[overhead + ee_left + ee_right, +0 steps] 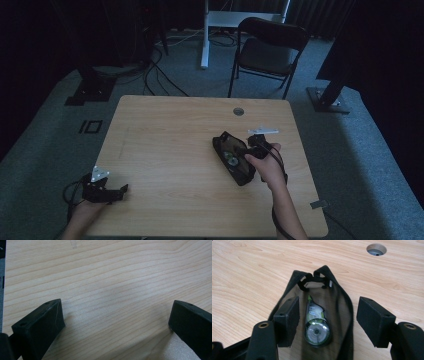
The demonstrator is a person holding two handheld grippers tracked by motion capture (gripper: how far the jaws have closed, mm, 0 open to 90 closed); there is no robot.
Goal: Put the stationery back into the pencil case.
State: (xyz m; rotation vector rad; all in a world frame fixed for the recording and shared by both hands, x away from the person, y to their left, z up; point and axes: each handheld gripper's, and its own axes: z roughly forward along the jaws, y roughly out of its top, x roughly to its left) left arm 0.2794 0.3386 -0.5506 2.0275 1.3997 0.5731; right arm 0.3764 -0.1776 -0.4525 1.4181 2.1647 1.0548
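Correction tape roller (316, 326) lies inside the open black pouch (337, 305) at lower centre of the right gripper view, between the right gripper's (328, 320) fingers, which stand wide and grip nothing. Left gripper (116, 322), lower left in the high view, has fingers spread wide over bare worktop (112, 277). Farther back, a cable hole (376, 249) sits upper right.
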